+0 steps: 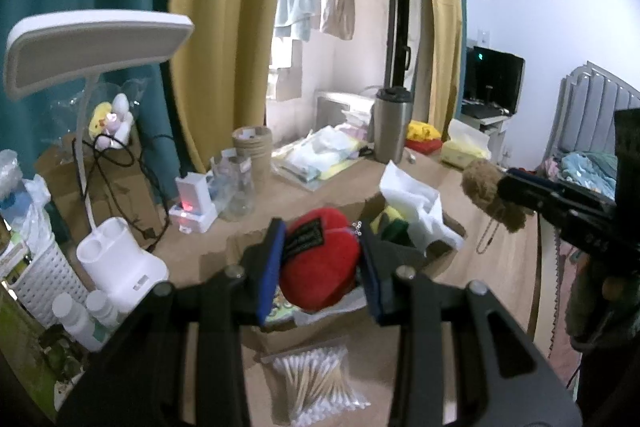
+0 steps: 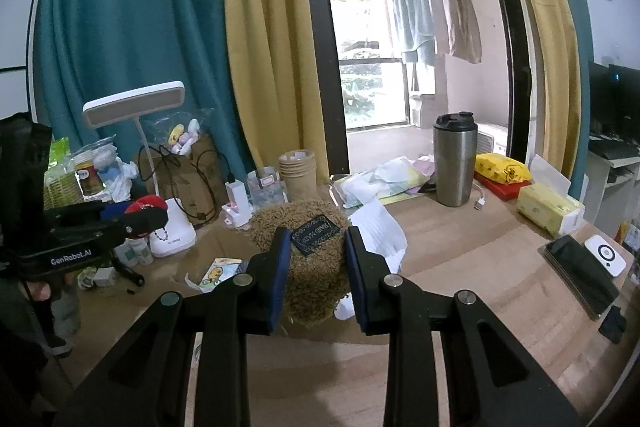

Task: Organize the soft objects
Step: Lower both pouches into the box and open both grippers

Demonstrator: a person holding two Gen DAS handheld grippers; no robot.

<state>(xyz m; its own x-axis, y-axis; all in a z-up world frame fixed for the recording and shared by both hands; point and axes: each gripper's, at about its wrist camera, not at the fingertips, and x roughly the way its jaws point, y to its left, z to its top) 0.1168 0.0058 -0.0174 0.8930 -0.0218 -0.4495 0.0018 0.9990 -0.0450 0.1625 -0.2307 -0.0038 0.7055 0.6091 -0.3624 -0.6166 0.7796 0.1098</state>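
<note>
Red plush toy [image 1: 320,259] with black label, brown fuzzy plush [image 2: 316,259] likewise, both raised above desk

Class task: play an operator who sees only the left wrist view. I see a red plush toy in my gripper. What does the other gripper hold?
Observer: The right gripper is shut on a brown fuzzy plush toy with a black label.
Operator: What lies right of the brown toy on the table?
Observer: A dark phone beside a small white device.
Operator: Anything behind the steel tumbler's right side?
Observer: A yellow packet on a red box.
</note>
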